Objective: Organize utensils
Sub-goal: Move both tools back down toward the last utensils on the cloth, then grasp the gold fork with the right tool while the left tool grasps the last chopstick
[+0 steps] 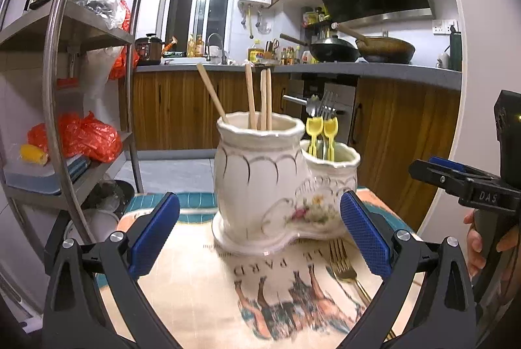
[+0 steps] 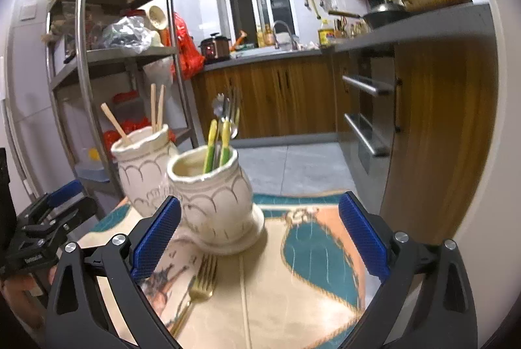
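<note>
Two hand-held grippers, both spread wide, nothing between the blue pads. Left hand-held gripper (image 1: 260, 233) frames the ceramic holder (image 1: 260, 183) from the front, pads apart from it. Right hand-held gripper (image 2: 259, 238) points past the holder's shorter pot; its left pad overlaps that pot in view, contact not clear.

Holder: cream, two joined pots on one base, standing upright on the table (image 2: 293, 300), which is covered by a printed cloth (image 1: 202, 293) with horses and teal patches.

Taller pot: four wooden chopsticks (image 1: 259, 101), ends up, one leaning left.
Shorter pot: yellow-handled utensils (image 1: 322, 134) plus metal forks and a spoon (image 1: 320, 106).

One gold fork (image 2: 200, 284) lies loose on the cloth just in front of the holder's base, tines toward it, handle toward the cameras.

Steel shelf rack (image 2: 97, 62) stands behind on the left; wooden kitchen cabinets (image 2: 276, 95) beyond.
</note>
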`<state>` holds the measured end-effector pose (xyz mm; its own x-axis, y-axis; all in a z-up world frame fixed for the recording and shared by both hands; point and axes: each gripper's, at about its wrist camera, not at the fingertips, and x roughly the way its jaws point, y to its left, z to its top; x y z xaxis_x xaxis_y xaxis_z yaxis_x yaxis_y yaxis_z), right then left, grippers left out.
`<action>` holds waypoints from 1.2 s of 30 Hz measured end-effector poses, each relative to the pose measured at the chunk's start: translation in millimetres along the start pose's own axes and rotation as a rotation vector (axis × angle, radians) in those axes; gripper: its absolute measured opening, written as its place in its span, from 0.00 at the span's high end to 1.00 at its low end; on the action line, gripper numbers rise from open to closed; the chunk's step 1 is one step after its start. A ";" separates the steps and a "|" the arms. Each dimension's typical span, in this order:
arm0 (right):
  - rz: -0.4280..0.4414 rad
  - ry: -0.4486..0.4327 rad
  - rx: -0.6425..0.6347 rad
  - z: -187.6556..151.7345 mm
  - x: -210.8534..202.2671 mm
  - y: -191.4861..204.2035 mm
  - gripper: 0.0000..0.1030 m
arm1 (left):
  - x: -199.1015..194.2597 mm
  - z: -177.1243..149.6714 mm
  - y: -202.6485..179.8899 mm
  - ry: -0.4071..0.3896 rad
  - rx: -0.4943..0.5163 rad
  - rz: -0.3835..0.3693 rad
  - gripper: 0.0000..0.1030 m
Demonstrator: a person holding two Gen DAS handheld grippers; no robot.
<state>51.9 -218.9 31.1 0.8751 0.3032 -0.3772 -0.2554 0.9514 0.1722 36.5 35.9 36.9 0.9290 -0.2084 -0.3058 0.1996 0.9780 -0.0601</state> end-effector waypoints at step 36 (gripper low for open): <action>0.070 0.500 -0.229 -79.0 34.7 88.3 0.50 | -15.3 -32.3 12.8 0.109 -0.016 -0.001 0.06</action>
<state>27.2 -120.1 -38.7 0.5652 0.3015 -0.7678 -0.4373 0.8988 0.0310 14.8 51.7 10.1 0.8890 -0.2089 -0.4074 0.1951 0.9779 -0.0756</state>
